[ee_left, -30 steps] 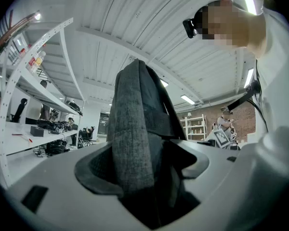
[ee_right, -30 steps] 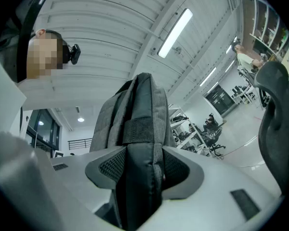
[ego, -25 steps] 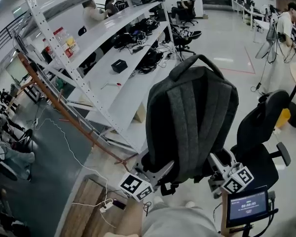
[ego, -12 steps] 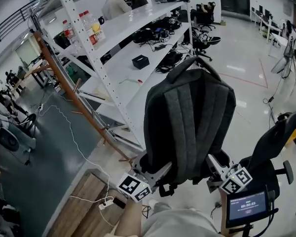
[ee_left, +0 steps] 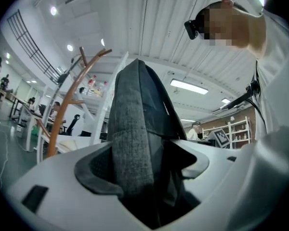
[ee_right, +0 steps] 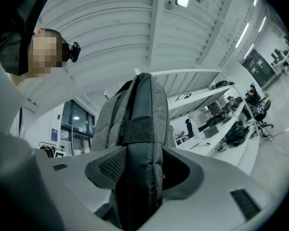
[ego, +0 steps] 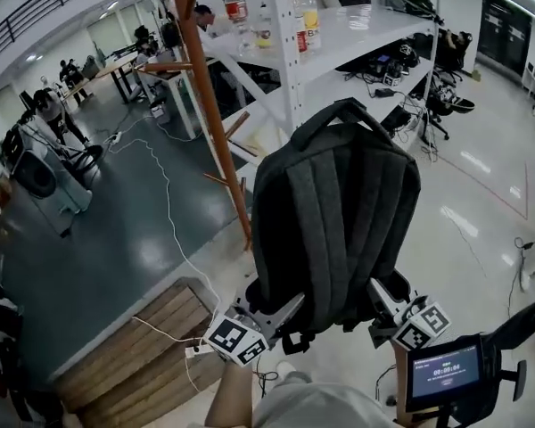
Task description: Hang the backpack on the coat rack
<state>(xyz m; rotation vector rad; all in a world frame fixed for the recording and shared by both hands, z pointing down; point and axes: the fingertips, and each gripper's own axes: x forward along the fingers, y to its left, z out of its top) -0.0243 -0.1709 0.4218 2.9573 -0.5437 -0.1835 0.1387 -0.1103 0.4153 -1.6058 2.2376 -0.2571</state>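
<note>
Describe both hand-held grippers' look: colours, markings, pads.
The left hand-held gripper and right hand-held gripper match: pale grey moulded plastic bodies, dark textured pads, and a cube with black-and-white square markers on each.

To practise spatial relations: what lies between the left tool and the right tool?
The backpack: the head view shows its lower end between the left tool and right tool, each shut on it.
</note>
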